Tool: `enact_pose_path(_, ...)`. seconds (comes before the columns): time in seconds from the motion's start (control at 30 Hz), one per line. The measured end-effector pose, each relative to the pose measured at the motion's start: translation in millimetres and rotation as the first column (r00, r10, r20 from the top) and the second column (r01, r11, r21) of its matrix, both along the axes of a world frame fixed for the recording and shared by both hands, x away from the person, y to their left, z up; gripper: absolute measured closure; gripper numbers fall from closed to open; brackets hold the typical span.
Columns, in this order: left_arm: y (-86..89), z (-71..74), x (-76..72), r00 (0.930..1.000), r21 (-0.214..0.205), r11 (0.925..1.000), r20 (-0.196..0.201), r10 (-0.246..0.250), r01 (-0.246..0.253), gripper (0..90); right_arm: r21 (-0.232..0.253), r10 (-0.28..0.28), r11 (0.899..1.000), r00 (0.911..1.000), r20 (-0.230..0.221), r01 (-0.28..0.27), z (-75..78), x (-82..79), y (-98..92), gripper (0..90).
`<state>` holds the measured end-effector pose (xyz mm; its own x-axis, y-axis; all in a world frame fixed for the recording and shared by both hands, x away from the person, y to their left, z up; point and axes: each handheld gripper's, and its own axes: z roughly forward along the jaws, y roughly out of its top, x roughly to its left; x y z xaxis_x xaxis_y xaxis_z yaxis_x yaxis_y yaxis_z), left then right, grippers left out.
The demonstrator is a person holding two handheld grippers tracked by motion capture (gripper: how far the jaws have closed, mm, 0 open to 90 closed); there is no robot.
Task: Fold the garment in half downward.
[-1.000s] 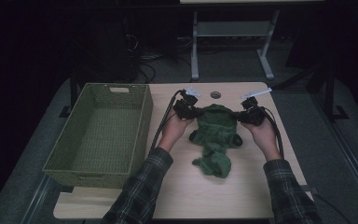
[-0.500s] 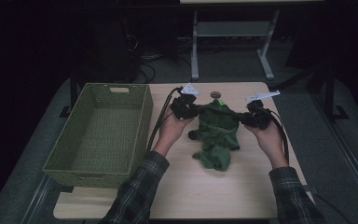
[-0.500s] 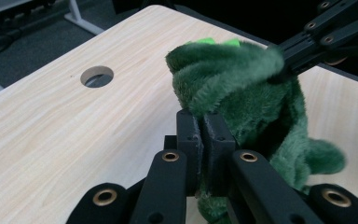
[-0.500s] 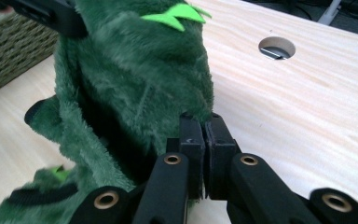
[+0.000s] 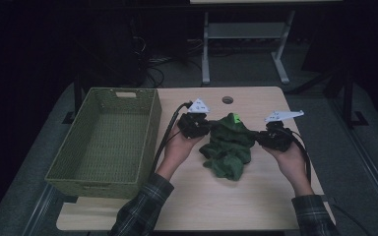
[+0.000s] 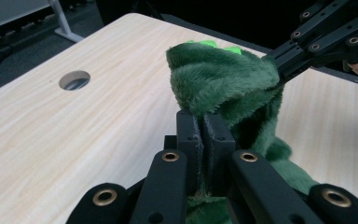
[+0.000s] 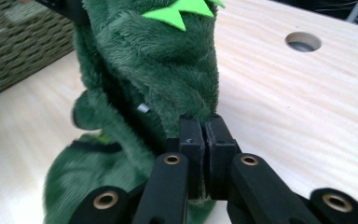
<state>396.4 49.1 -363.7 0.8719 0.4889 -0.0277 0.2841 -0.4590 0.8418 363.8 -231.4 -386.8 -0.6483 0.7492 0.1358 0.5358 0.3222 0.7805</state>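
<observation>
Right now, from the high view, I have the green plush garment (image 5: 229, 145) stretched between my two tongs above the middle of the table (image 5: 256, 206). My left tongs (image 5: 203, 126) pinch its left edge and my right tongs (image 5: 262, 137) pinch its right edge, so the top hangs between them while the lower part droops onto the table. To the left stands a woven green basket (image 5: 64, 169), apart from the garment. Near the far edge of the table is a round hole (image 5: 227, 100).

Along the left gripper view, my left tongs (image 6: 204, 133) are closed tight on a fold of the garment (image 6: 223, 79), the fleece bunching up above the pads. The right tongs (image 6: 279, 65) grip the fabric's far side, top right. The hole (image 6: 74, 80) sits off to the left.

Along the right gripper view, my right tongs (image 7: 206, 135) are likewise clamped on the garment (image 7: 163, 65), which carries bright green spikes (image 7: 182, 9). The basket (image 7: 18, 51) shows at the upper left, the hole (image 7: 302, 41) at the upper right.
</observation>
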Motion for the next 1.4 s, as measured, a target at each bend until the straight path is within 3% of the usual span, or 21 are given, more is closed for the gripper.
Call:
enact_pose_path(0.13, 4.9, -6.3, -13.4, 0.9999, 0.002, 0.9999, -0.005, -0.014, 0.014, 86.5, 0.002, 0.018, 1.0, 0.9998, 0.009, -0.018, -5.3, -12.5, 0.0, 87.3)
enact_pose_path(0.23, 10.6, -14.1, -24.7, 0.9995, -0.019, 0.9995, -0.019, -0.025, 0.025, 86.5, 0.003, 0.037, 0.999, 0.9993, 0.01, -0.037, -10.0, -25.0, 3.3, 87.1)
enact_pose_path(0.4, 15.7, -22.0, -36.2, 0.9987, -0.006, 0.9988, -0.015, -0.05, 0.049, 86.5, -0.002, 0.062, 0.998, 0.9979, 0.017, -0.062, -16.4, -39.2, 7.4, 87.1)
enact_pose_path(0.7, 21.2, -48.5, -59.0, 0.996, 0.004, 0.9965, -0.033, -0.083, 0.083, 86.5, -0.01, 0.086, 0.996, 0.996, 0.025, -0.085, -30.1, -60.4, 9.5, 86.8)
enact_pose_path(0.87, 23.1, -69.3, -73.2, 0.9928, 0.019, 0.9937, -0.049, -0.109, 0.11, 86.4, -0.009, 0.098, 0.995, 0.9951, -0.014, -0.099, -43.5, -74.5, 12.7, 86.0)
enact_pose_path(1.03, 18.2, -87.9, -75.8, 0.9873, 0.069, 0.9887, -0.096, -0.127, 0.134, 86.2, -0.024, 0.116, 0.993, 0.9928, -0.029, -0.117, -55.8, -81.9, 16.1, 85.8)
enact_pose_path(1.2, 9.9, -98.3, -74.7, 0.9853, 0.117, 0.9819, -0.101, -0.137, 0.149, 86.0, -0.047, 0.12, 0.991, 0.9912, -0.057, -0.122, -67.1, -81.1, 20.2, 85.8)
enact_pose_path(1.4, 6.0, -103.2, -77.2, 0.9837, 0.133, 0.9789, -0.113, -0.14, 0.155, 80.0, -0.085, 0.125, 0.988, 0.9883, -0.087, -0.132, -75.2, -81.4, 27.0, 82.3)
